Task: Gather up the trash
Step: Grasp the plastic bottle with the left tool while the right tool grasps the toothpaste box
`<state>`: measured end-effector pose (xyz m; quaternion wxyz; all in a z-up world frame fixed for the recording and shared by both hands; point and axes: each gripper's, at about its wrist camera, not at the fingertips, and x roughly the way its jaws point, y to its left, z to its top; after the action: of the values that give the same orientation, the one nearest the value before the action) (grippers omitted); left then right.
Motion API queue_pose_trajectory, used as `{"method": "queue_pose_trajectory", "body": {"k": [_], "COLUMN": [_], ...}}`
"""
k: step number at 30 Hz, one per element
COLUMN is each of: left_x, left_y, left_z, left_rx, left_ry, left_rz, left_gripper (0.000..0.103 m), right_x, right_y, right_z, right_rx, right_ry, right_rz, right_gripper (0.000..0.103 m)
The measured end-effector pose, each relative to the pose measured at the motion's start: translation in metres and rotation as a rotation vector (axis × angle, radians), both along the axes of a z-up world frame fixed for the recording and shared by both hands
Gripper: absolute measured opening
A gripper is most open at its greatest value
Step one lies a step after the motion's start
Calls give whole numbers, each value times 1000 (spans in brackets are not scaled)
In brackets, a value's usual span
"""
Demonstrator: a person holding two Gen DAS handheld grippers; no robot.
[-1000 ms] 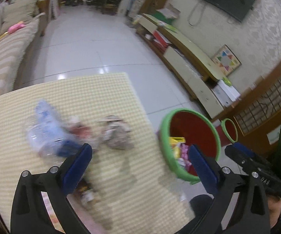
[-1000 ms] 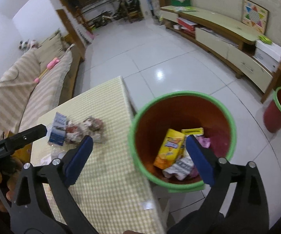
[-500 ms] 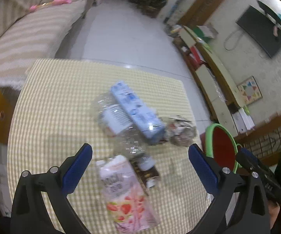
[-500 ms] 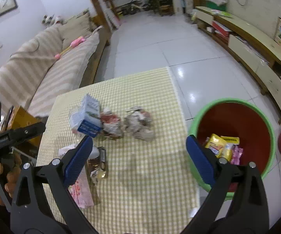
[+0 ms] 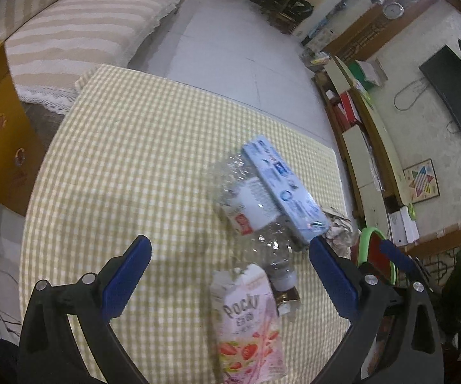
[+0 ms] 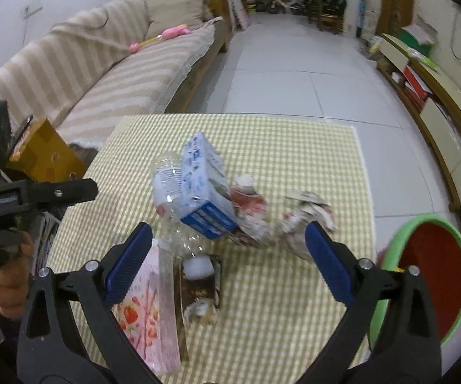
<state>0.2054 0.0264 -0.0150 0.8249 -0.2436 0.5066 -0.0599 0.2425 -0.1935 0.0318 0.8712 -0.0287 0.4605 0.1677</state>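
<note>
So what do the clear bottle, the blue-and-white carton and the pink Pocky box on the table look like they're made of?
Clear bottle: thin transparent plastic, apparently; it is crumpled, glinting, and the cloth shows through. Blue-and-white carton: probably coated paperboard, with sharp folded edges and a slight sheen. Pink Pocky box: printed cardboard by its look, flat-sided with a torn-open top.

1. Bench [image 6: 294, 147]: yellow-white checked cloth.
2. On it, clustered: crushed clear bottle [image 5: 256, 211], pink Pocky box [image 5: 249, 329], brown wrapper [image 6: 201, 284], crumpled paper [image 6: 307, 217].
3. Blue-white carton [image 5: 284, 188] leans on bottle.
</note>
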Motion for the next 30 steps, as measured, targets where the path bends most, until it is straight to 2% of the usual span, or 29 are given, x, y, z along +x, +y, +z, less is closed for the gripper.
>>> {"method": "queue_pose_trajectory", "body": {"k": [4,13,14,15,16,18,30], "left_x": [-1,-2,-2,-1,-1,2,33], "left_y": [14,29,29,28,26,24,-9], "left_z": [-4,-16,-16,-16,-16,-16,-24], "left_rx": [-8,-30,-31,-33,-37,-41,-94], "left_ry": [4,22,24,26,26,27,62], "left_rz": [19,28,28,27,25,17,-32], "left_gripper": [95,95,95,95,95,95,95], "right_x": [13,33,35,37,38,39,23], "right_y": [25,55,56,56,56,56,18], "right_z": [-16,-46,-49,-51,-53,-51,-10], "right_rx": [-74,-212,-221,-223,-216,-210,-97], "right_ry": [13,46,48,57,70,64,9], "right_rz": [36,76,79,82,83,70,-2], "right_gripper": [94,73,67,55,47,38,36]}}
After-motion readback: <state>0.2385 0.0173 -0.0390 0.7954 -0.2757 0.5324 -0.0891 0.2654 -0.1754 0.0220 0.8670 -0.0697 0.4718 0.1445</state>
